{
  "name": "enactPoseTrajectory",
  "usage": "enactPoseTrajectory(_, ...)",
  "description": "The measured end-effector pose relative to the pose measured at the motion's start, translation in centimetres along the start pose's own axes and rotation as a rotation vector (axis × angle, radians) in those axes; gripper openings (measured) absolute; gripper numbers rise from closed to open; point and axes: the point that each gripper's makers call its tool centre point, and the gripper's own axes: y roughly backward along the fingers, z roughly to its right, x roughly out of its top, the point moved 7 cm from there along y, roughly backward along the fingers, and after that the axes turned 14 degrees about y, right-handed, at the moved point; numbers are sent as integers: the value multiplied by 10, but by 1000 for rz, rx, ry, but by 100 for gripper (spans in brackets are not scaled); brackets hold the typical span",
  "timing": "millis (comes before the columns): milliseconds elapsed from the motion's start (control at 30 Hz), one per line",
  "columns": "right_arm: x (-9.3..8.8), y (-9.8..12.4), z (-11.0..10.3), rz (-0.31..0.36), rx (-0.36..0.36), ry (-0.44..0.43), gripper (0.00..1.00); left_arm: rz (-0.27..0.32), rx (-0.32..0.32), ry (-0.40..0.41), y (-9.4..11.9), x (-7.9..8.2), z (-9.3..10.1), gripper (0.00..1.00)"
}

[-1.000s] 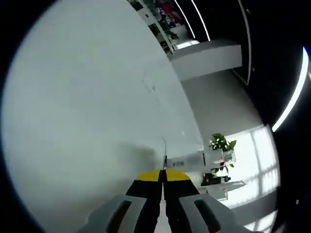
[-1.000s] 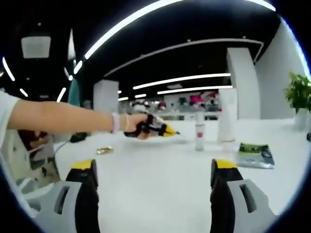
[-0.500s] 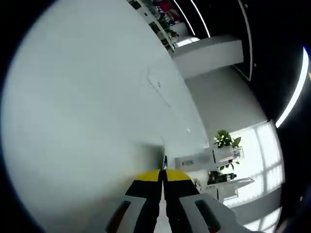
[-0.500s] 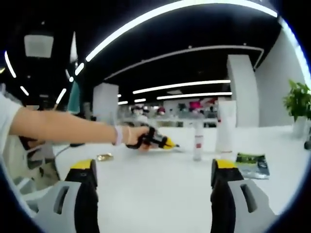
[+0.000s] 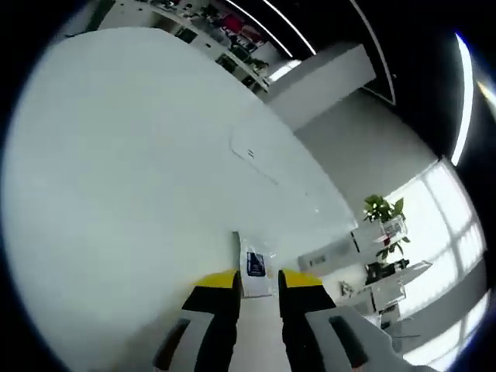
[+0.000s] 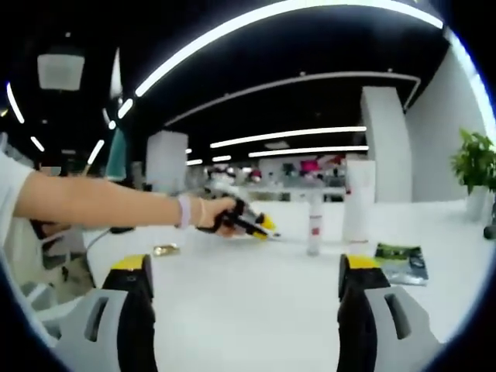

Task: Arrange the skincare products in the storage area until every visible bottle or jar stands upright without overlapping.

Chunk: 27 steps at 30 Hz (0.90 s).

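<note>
Risking a knock-over at the far row

Reaching out over the white table (image 6: 256, 302), the left gripper (image 6: 260, 225) sits well ahead of the right one, its yellow tips pointing toward the standing products at about 3 o'clock of it. In the left gripper view its jaws stand slightly parted, with a small white packet (image 5: 254, 267) lying on the table just beyond the tips at 12 o'clock — whether the pads touch it cannot be told, so the grip reads as loose at best. The right gripper (image 6: 246, 310) hangs low with its jaws spread wide and nothing between them.

The skincare items sit at the far side: a slim white bottle (image 6: 314, 225) upright, a taller white tube (image 6: 357, 205) upright just beside it at its 3 o'clock, and a flat green-and-dark sachet (image 6: 401, 262) lying nearer the camera. A small gold item (image 6: 163, 249) lies apart at 9 o'clock.

The likely failure is a sideways brush — the slim bottle looks top-heavy, and a sweep of the left gripper toward it could topple it into the tube. A half-caught packet could also slip and land across the sachet, creating overlap.
</note>
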Motion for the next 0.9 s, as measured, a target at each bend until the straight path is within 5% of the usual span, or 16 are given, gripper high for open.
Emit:
enactPoseTrajectory(333,3,1,1,4,-3,13,99,27,2,-92,11,9,13,26)
enactPoseTrajectory(600,7,1,1,15,-4,23,99,-2,-3,-128,1,16,10,41)
enactPoseTrajectory(900,6,3,5,10,-17,33,99,-7,-79,-163,-14,20,21,63)
